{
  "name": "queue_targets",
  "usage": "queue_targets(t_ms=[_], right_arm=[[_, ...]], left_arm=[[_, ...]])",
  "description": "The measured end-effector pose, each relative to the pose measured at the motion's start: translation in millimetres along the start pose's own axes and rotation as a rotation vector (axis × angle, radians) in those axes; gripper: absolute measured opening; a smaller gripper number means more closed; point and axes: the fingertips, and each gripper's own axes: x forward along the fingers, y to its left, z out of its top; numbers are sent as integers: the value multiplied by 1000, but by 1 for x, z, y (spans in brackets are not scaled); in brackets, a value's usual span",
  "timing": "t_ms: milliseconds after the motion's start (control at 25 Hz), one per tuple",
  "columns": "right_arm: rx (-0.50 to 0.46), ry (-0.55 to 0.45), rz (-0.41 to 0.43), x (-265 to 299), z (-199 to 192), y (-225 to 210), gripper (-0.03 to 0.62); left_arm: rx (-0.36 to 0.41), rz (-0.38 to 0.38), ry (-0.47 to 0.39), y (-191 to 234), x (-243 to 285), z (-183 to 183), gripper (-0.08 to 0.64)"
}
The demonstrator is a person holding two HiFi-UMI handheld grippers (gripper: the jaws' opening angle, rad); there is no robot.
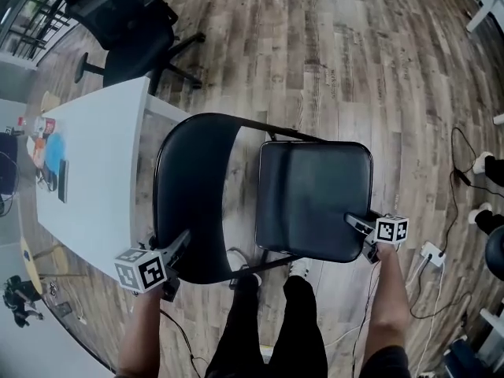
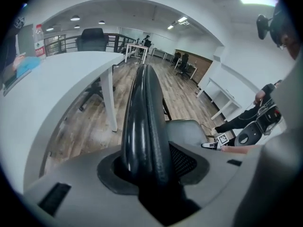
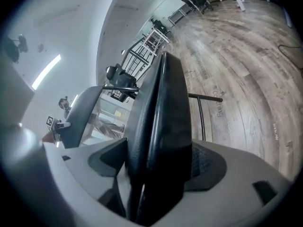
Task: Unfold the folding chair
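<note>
A black folding chair stands on the wood floor below me, its curved backrest (image 1: 193, 195) at left and its padded seat (image 1: 315, 199) at right. My left gripper (image 1: 179, 246) is shut on the backrest's near lower edge; in the left gripper view the backrest (image 2: 144, 122) fills the space between the jaws and runs away from the camera. My right gripper (image 1: 358, 225) is shut on the seat's near right corner; the seat (image 3: 163, 122) stands edge-on between its jaws. The right gripper (image 2: 213, 144) also shows beside the seat (image 2: 187, 129).
A white table (image 1: 94, 179) with small items (image 1: 51, 156) stands close on the chair's left. A black office chair (image 1: 126, 22) is at the far left. Cables and a power strip (image 1: 431, 252) lie on the floor at right. The person's legs (image 1: 291, 321) stand just behind the chair.
</note>
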Motion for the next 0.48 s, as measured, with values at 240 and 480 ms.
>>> queue_targets(t_ms=[240,480], right_arm=[[123,-89,122,-11,1,-38,347],[213,-130,151,-14,0,-67,347]], left_arm=[[23,-17,-12,-24,16,-4,181],[48,-3,-16,-64,28,-2,175]])
